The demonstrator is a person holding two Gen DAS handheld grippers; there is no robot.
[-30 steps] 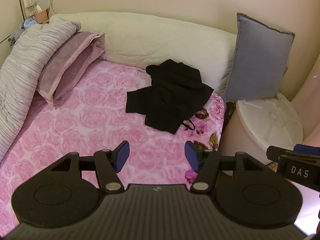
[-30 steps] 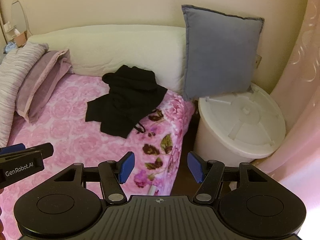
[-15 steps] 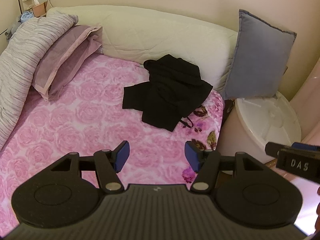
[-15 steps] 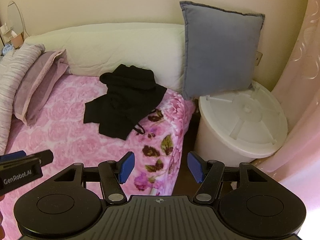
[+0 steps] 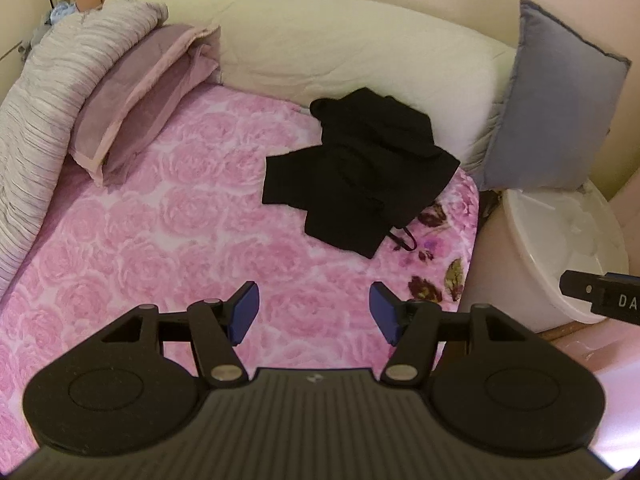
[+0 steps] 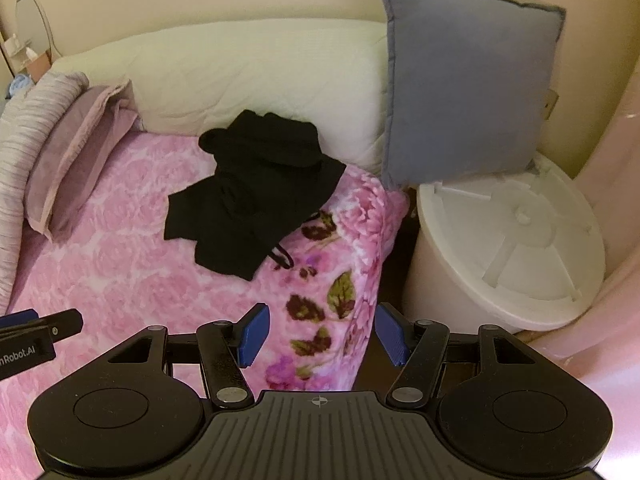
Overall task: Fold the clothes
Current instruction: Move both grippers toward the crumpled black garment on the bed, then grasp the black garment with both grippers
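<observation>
A crumpled black garment [image 5: 360,172] lies on the pink rose-patterned bedspread [image 5: 160,232] near the bed's right corner, against the cream bolster. It also shows in the right wrist view [image 6: 256,196]. My left gripper [image 5: 314,310] is open and empty, held above the bedspread well short of the garment. My right gripper [image 6: 320,334] is open and empty, above the bed's right edge. The right gripper's tip shows at the right edge of the left wrist view [image 5: 600,294]. The left gripper's tip shows at the left edge of the right wrist view [image 6: 36,336].
A cream bolster [image 5: 340,52] runs along the wall. A mauve pillow [image 5: 140,100] and a grey striped duvet [image 5: 52,92] lie at the left. A grey-blue cushion [image 6: 468,92] leans on a white round tub [image 6: 508,252] beside the bed. A pink curtain [image 6: 616,200] hangs at the right.
Both grippers have moved forward and slightly up over the bed, toward the black garment. Both stay open. The garment has not moved.
</observation>
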